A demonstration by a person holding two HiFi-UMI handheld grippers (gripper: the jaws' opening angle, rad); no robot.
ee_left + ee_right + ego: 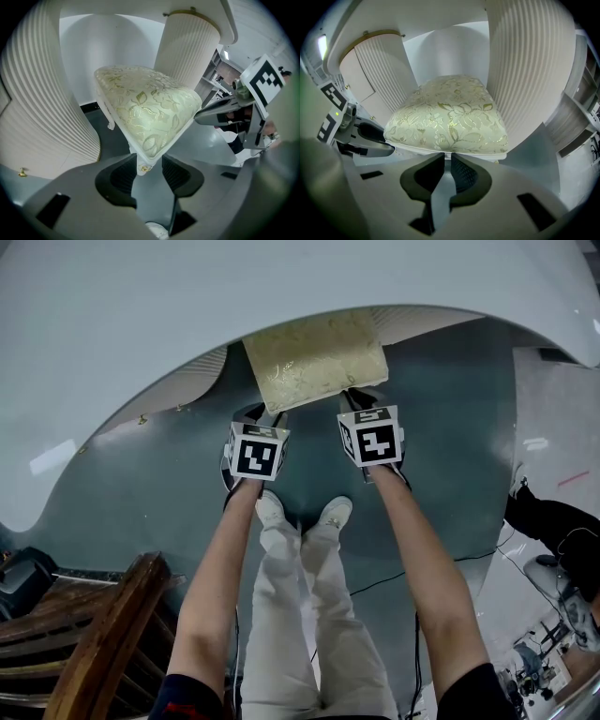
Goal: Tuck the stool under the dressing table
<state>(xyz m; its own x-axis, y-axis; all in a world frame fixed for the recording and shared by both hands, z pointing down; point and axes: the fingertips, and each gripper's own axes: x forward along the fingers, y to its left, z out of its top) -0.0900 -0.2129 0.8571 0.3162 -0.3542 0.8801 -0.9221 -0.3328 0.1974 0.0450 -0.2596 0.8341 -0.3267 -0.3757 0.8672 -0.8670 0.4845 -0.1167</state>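
Observation:
The stool [316, 360] has a cream, gold-flowered cushion and white legs, and its far part lies under the curved white dressing table [187, 296]. My left gripper [266, 414] meets its near left corner and my right gripper [360, 396] its near right edge. In the left gripper view the stool [145, 108] has its corner between the dark pads [123, 176], and the left gripper [146, 165] is shut on it. In the right gripper view the stool [450, 117] has its white rail across the tips of the right gripper [447, 158]. That gripper's jaws stand a narrow slit apart, with floor showing through.
Fluted white pedestals [28, 93] [525, 70] flank the stool on both sides. The person's legs and white shoes [300, 521] stand right behind the grippers. A dark wooden piece of furniture [94, 634] is at bottom left. A cable [403, 577] and dark gear [553, 531] lie to the right.

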